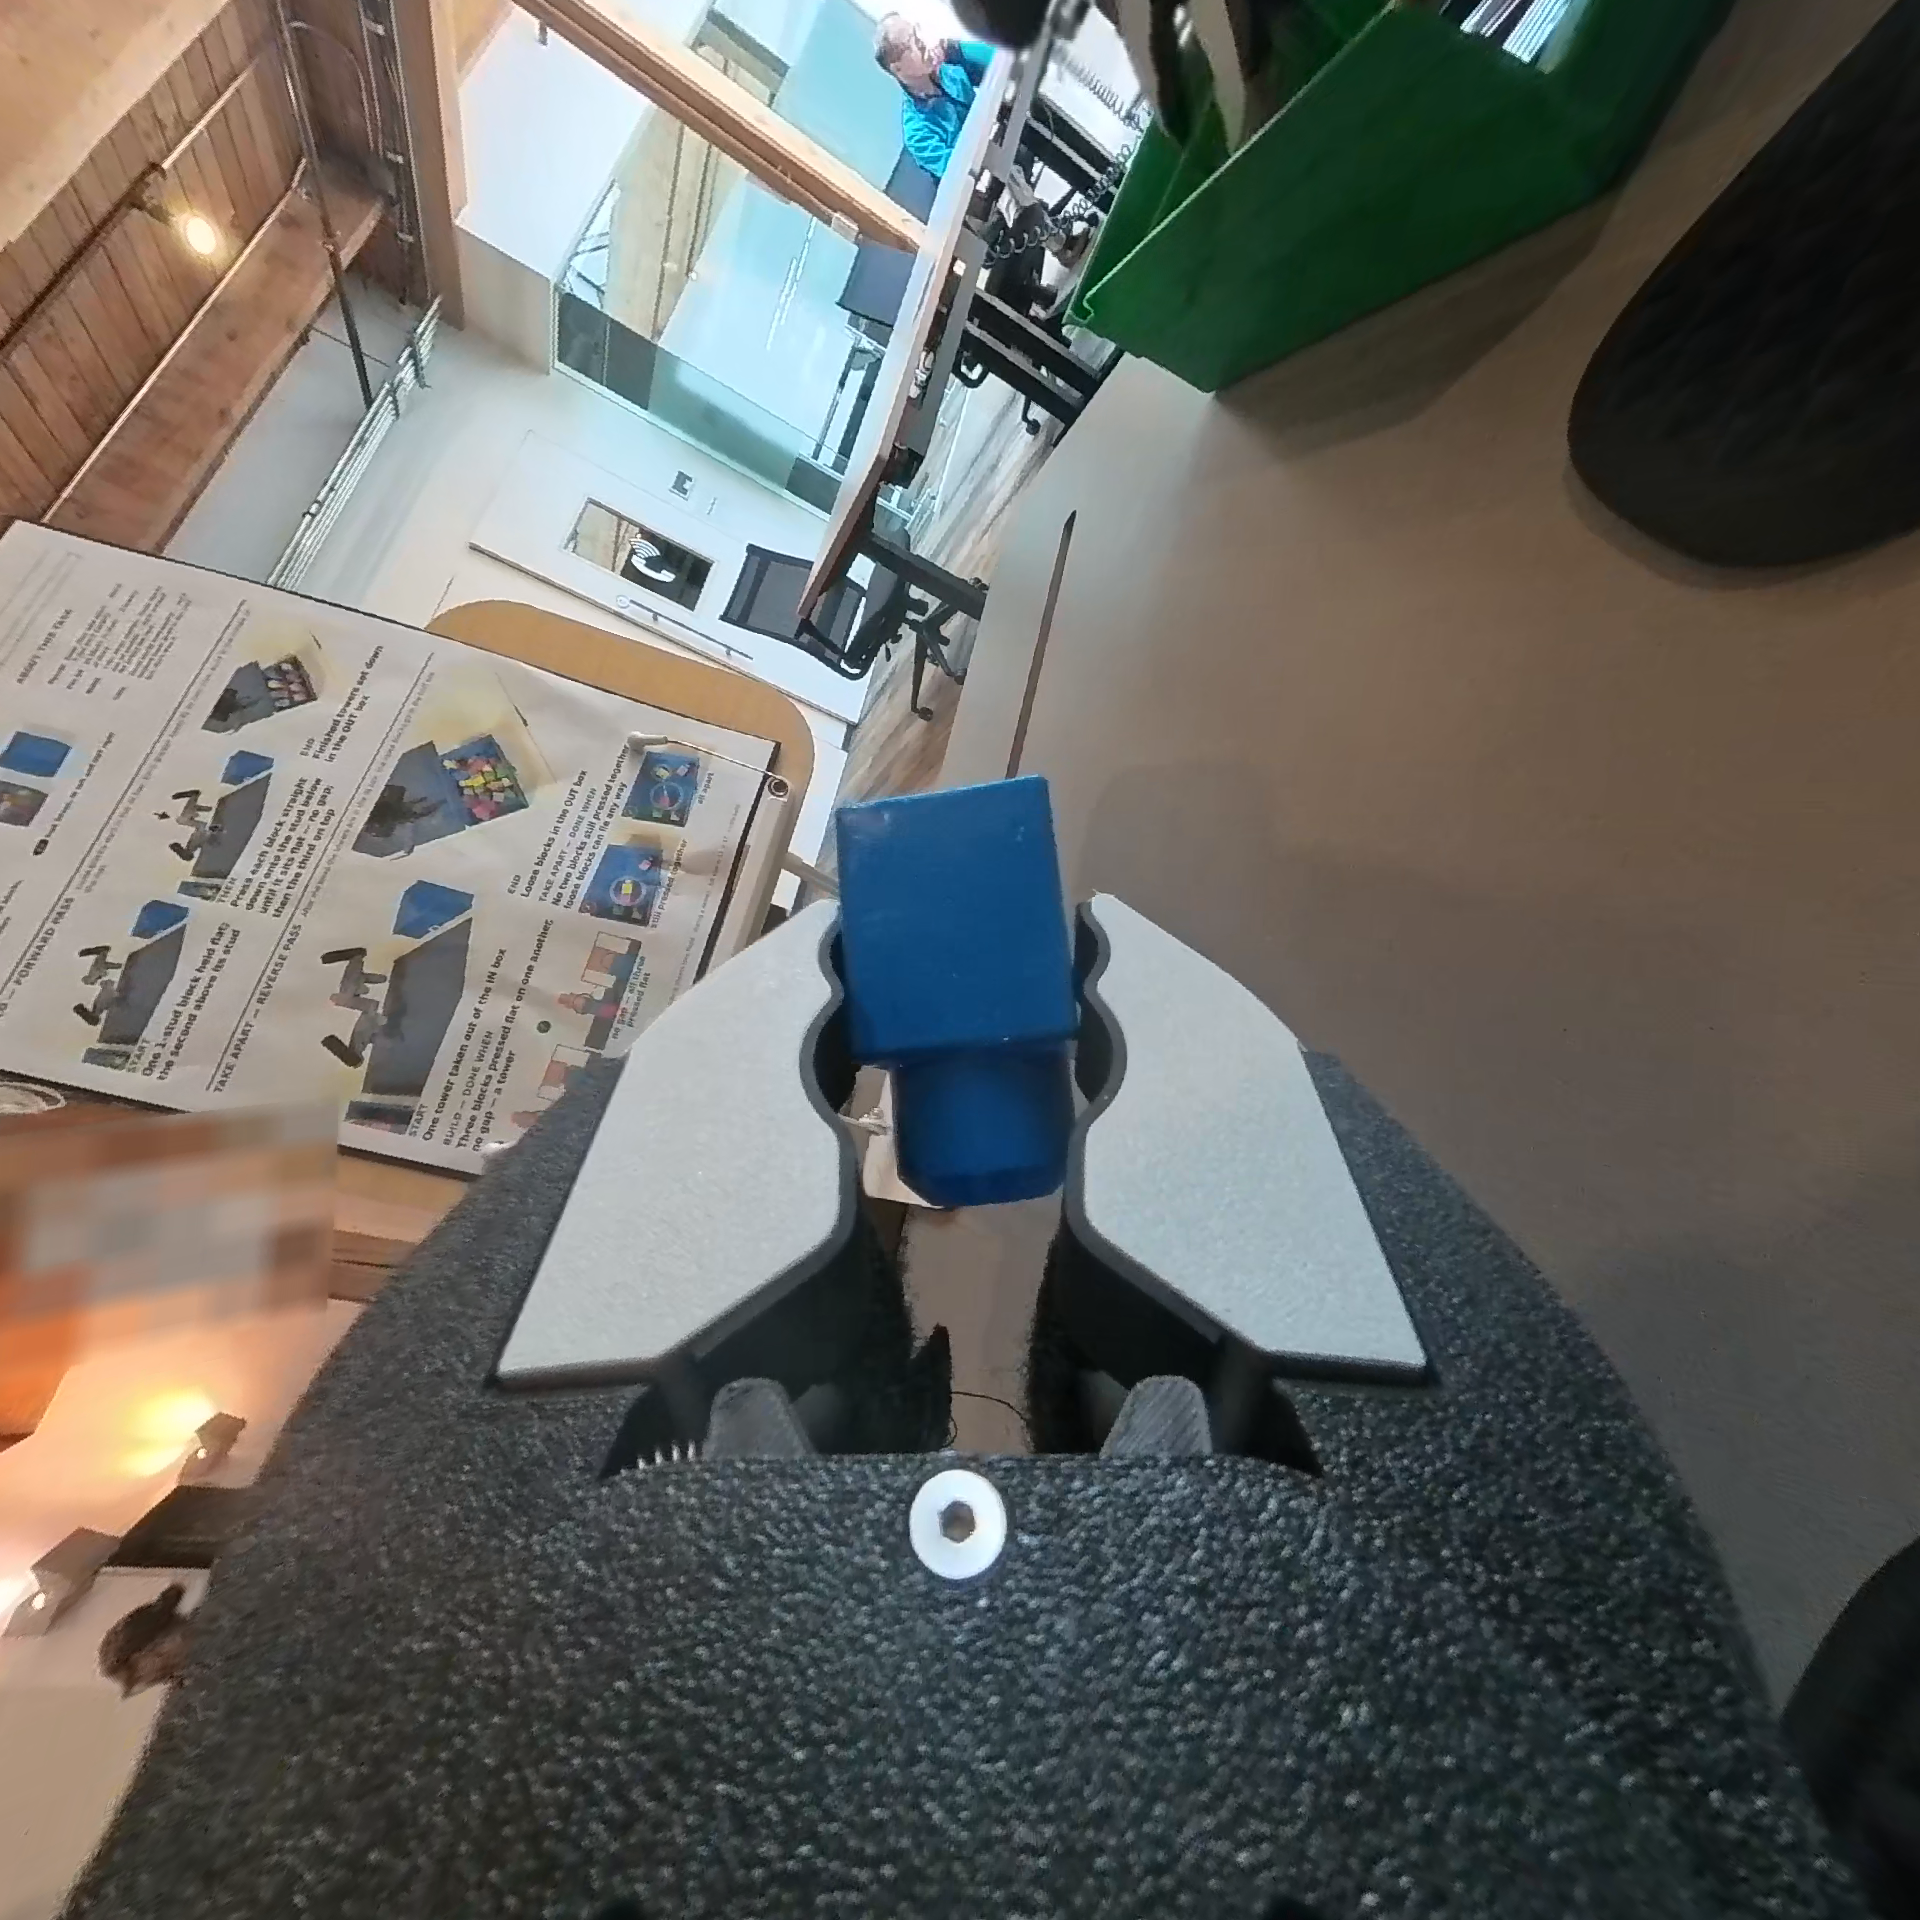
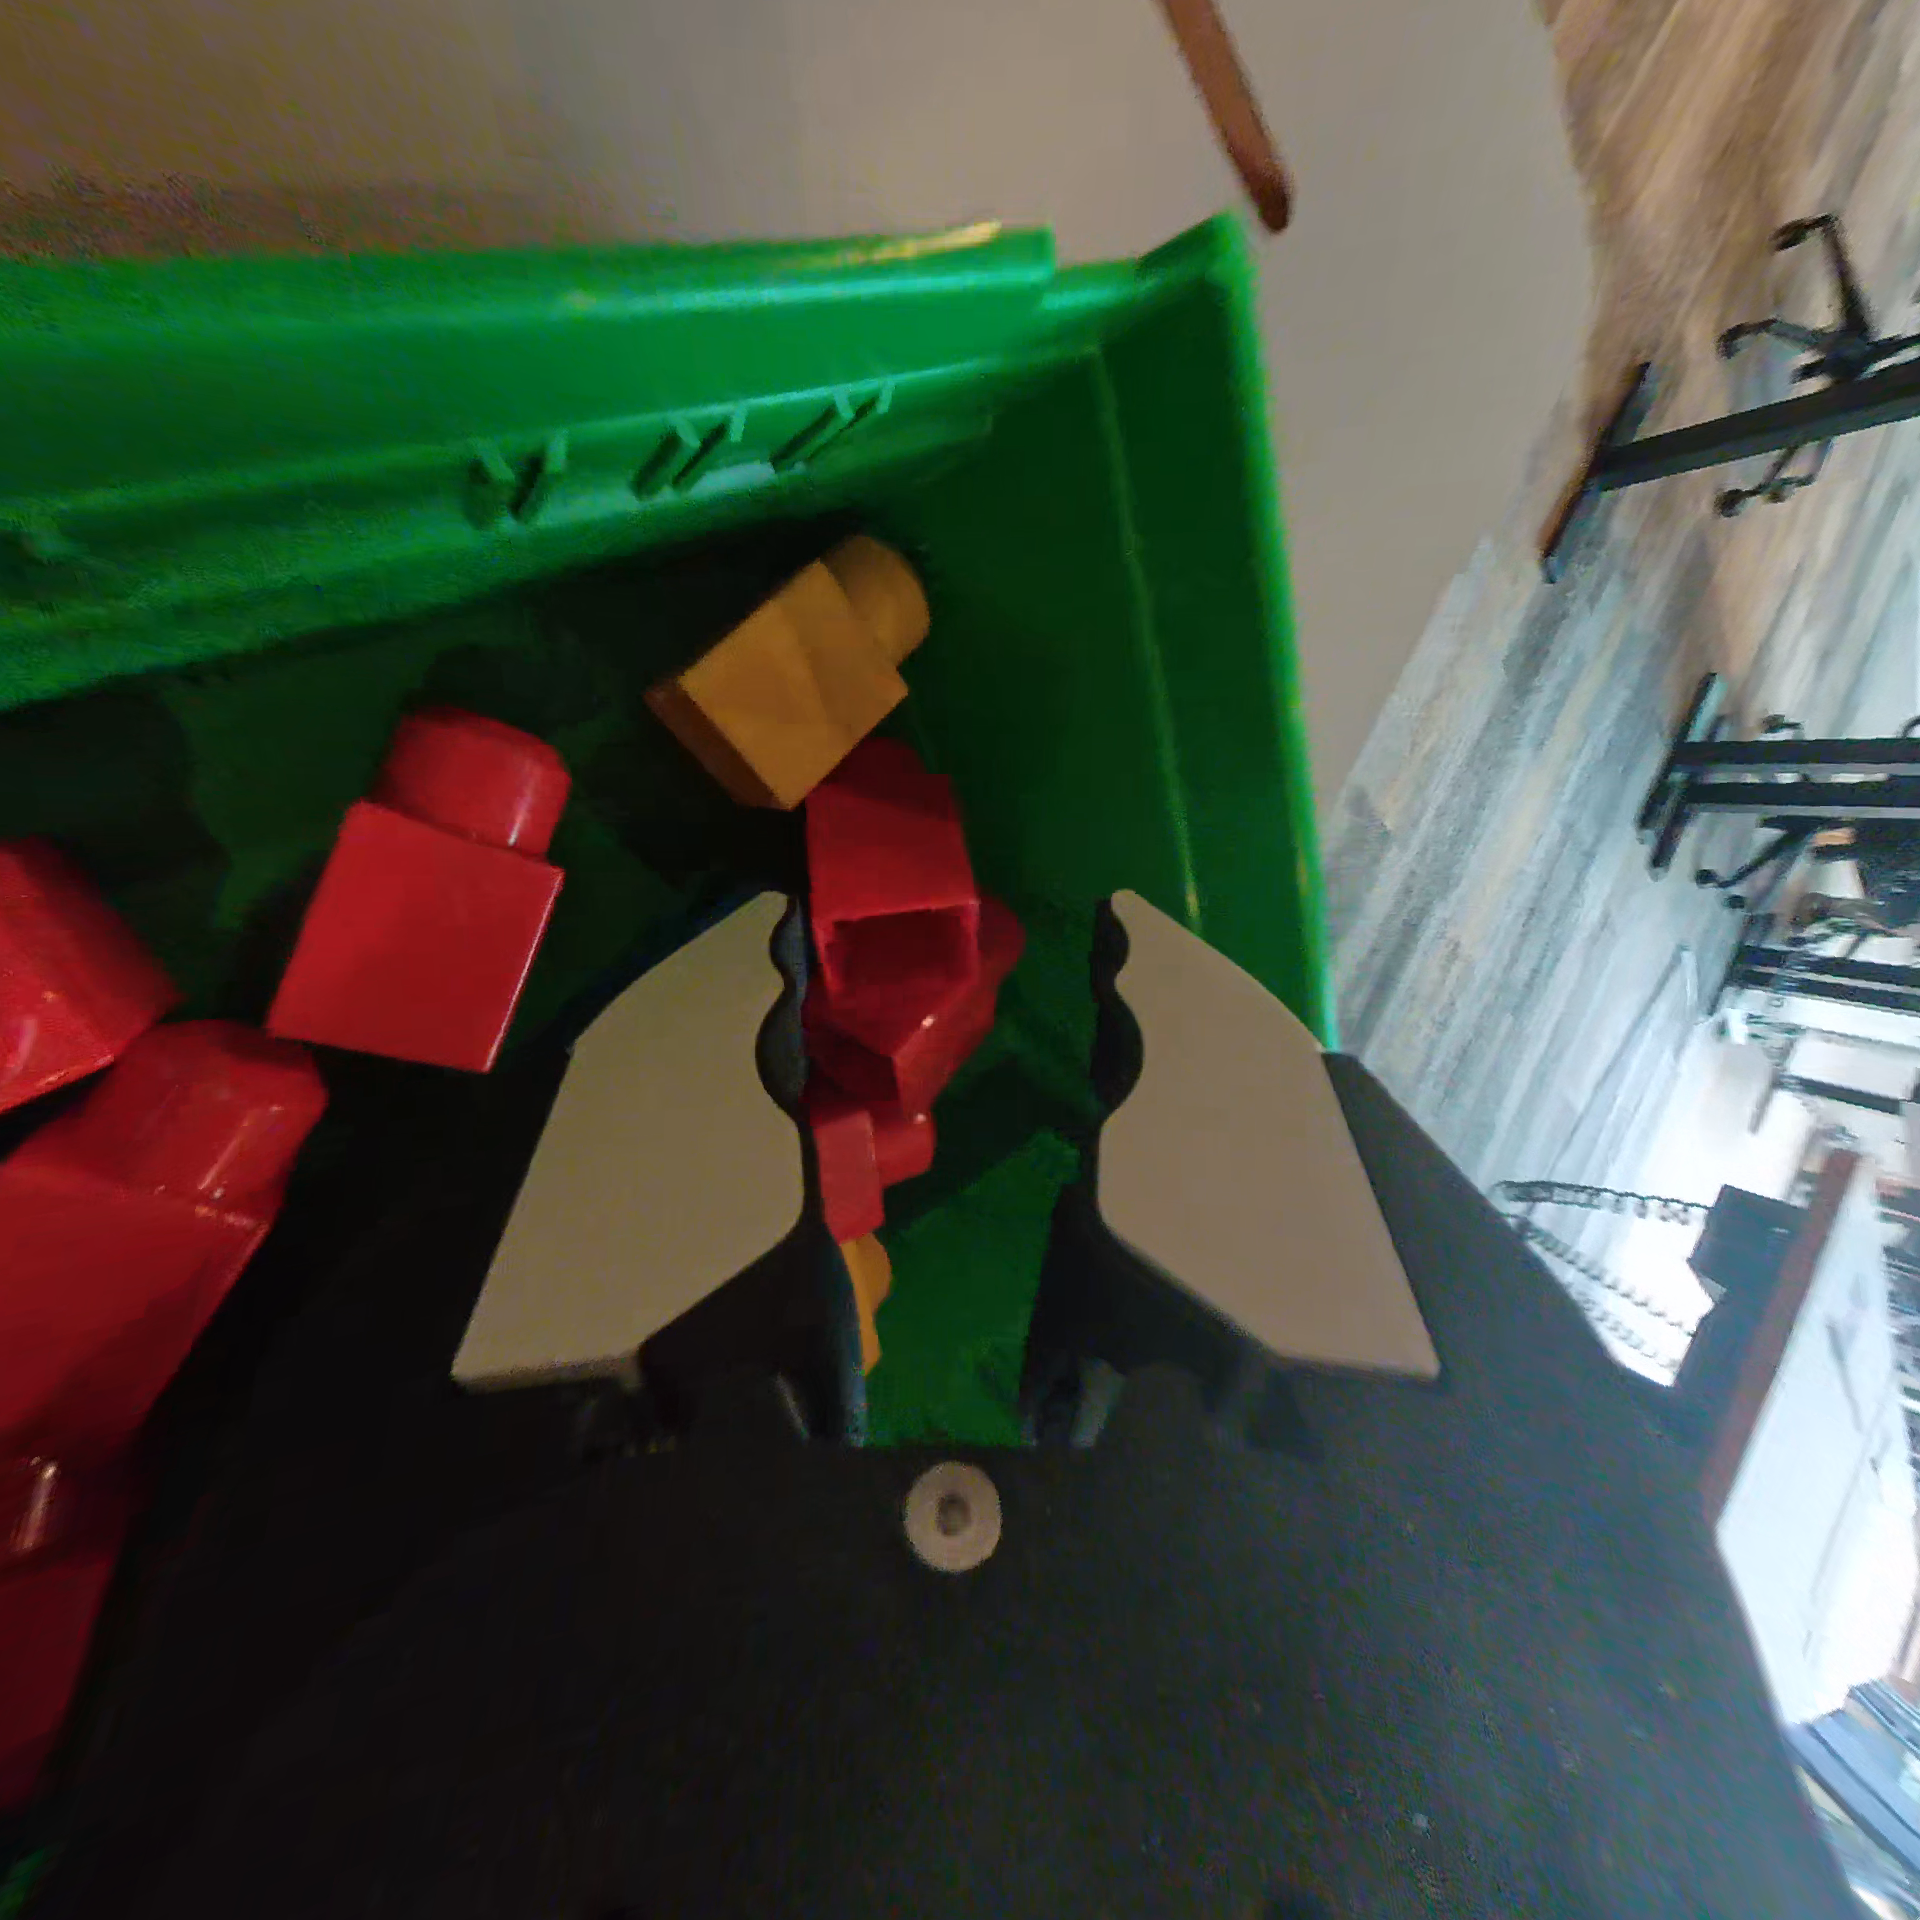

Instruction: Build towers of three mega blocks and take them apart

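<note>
Blue block [image 1: 951, 935] pinched in left gripper [image 1: 956, 987], stud toward camera. Right gripper [image 2: 951, 997] spread inside green bin [image 2: 1205, 582], over a red block [image 2: 894, 935]. Advice: centre the jaws on its flat sides before closing.

A blue one-stud mega block [image 1: 951, 940] sits mid-frame in the left wrist view, clamped at its sides, its square body pointing up the frame and its round stud pointing down toward the camera.

In the right wrist view, loose blocks lie jumbled inside a green bin [image 2: 1195, 644]. A yellow one-stud block [image 2: 795, 675] lies tilted at upper centre, stud toward the upper right. Just below it a red block [image 2: 894, 914] shows its hollow underside. A second red one-stud block [image 2: 426, 914] lies left of centre, stud up, with more red blocks [image 2: 125, 1195] heaped along the left edge.
</note>
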Motion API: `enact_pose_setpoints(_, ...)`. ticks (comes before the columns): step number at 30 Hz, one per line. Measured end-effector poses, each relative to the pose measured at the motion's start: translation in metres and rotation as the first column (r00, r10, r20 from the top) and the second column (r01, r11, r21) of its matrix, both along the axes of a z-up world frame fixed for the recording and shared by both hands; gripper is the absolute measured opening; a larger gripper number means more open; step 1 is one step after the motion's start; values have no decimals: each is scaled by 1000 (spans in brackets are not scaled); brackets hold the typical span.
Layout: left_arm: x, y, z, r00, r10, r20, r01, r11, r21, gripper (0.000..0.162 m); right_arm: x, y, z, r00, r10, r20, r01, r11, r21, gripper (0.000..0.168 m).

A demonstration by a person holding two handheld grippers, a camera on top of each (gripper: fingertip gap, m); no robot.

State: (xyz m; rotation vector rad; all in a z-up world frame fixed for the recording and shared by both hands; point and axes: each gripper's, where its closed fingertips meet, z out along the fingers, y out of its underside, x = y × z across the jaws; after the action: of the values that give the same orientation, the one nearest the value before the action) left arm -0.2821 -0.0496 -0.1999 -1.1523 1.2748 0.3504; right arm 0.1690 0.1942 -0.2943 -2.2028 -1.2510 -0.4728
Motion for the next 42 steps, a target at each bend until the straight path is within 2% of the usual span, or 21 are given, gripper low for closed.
enact_pose_setpoints(4,2,-1,0,1000,-11,10,11,1000,-8,39,-34,-17,53,992,114,-47,-105,979,174,58)
enact_pose_setpoints(7,5,-2,0,999,-27,24,27,999,-17,39,-101,-50,94,922,373,-107,-323,890,321,61)
enact_pose_setpoints(9,7,-4,0,999,-39,34,39,999,-25,39,-155,-85,114,813,575,-94,-499,771,395,64)
enact_pose_setpoints(11,9,-5,0,998,-50,42,51,998,-31,39,-207,-126,127,665,746,-47,-655,611,444,66)
enact_pose_setpoints(14,13,-7,-1,996,-69,55,72,997,-43,39,-278,-187,140,434,901,20,-789,369,491,64)
enact_pose_setpoints(19,18,-11,-2,994,-92,55,95,994,-51,39,-365,-266,134,123,974,191,-886,21,463,59)
enact_pose_setpoints(22,22,-15,-2,990,-120,69,125,990,-62,39,-396,-287,121,1,965,263,-909,-109,403,57)
enact_pose_setpoints(25,24,-17,-1,989,-129,71,133,990,-54,39,-413,-288,113,-28,969,247,-922,-120,368,57)
enact_pose_setpoints(30,26,-20,3,987,-141,77,144,989,-38,39,-427,-294,118,-61,987,151,-899,-120,422,47)
enact_pose_setpoints(42,29,-23,6,984,-157,87,160,987,-27,39,-431,-292,112,-40,991,128,-905,-91,417,33)
